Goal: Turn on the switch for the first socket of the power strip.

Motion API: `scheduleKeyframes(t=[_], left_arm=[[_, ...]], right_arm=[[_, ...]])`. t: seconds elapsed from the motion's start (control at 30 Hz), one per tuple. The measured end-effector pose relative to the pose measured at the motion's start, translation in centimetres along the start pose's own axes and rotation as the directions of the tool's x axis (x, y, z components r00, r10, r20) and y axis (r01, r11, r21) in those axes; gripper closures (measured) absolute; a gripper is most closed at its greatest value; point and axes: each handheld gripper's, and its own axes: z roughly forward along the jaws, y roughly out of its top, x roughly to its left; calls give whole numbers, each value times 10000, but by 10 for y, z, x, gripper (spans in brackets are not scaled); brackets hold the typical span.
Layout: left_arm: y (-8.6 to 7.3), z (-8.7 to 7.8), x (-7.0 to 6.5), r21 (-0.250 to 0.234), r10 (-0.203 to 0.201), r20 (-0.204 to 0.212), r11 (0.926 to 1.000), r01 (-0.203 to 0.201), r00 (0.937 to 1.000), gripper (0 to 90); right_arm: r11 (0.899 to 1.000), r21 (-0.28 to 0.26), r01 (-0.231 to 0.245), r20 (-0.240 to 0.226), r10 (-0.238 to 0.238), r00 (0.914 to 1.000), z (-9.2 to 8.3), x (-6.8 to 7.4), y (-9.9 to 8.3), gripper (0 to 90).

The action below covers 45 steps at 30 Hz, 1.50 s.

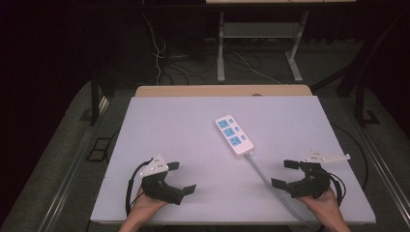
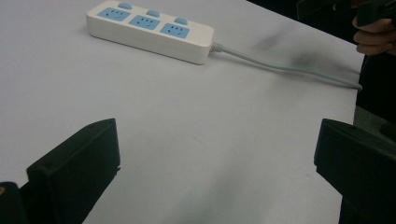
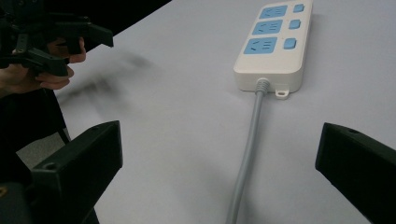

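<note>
Low over the table (image 1: 193,145), both hands' fingers gape wide, flanking the power strip (image 1: 234,135), holding nothing.

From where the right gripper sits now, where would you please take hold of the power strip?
Probably across the power strip's narrow width near the cord end, coming from above. It lies flat and long on the table, so its two long sides give parallel faces. The right gripper stands open, and the cord leads straight towards it.

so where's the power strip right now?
High view: power strip lies right of the table's centre, ahead of and between both open grippers; its cable runs back toward the right gripper.
</note>
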Motion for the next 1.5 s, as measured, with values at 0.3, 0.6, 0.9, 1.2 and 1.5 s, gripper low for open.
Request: scheduleKeyframes(t=[0.3,0.6,0.9,1.2,1.5], left_arm=[[0,0,2,-44,-52,19,10000,52,10000,0],[-1,-1,2,-29,-39,32,10000,39,10000,0],[-3,-6,2,-129,-194,-51,9997,193,9998,0],[-4,-9,2,-227,-341,-86,9992,339,9994,0],[-5,-9,3,-256,-380,-65,9990,378,9993,0]], right_arm=[[10000,30,-77,65,77,9999,-3,-1,0,2],[9999,49,-133,118,132,9998,-4,-1,0,2],[9996,226,-181,209,176,9996,-4,-2,1,2],[9988,433,-216,184,208,9996,-3,-1,7,3],[9970,760,-122,111,114,9999,2,-1,18,3]])
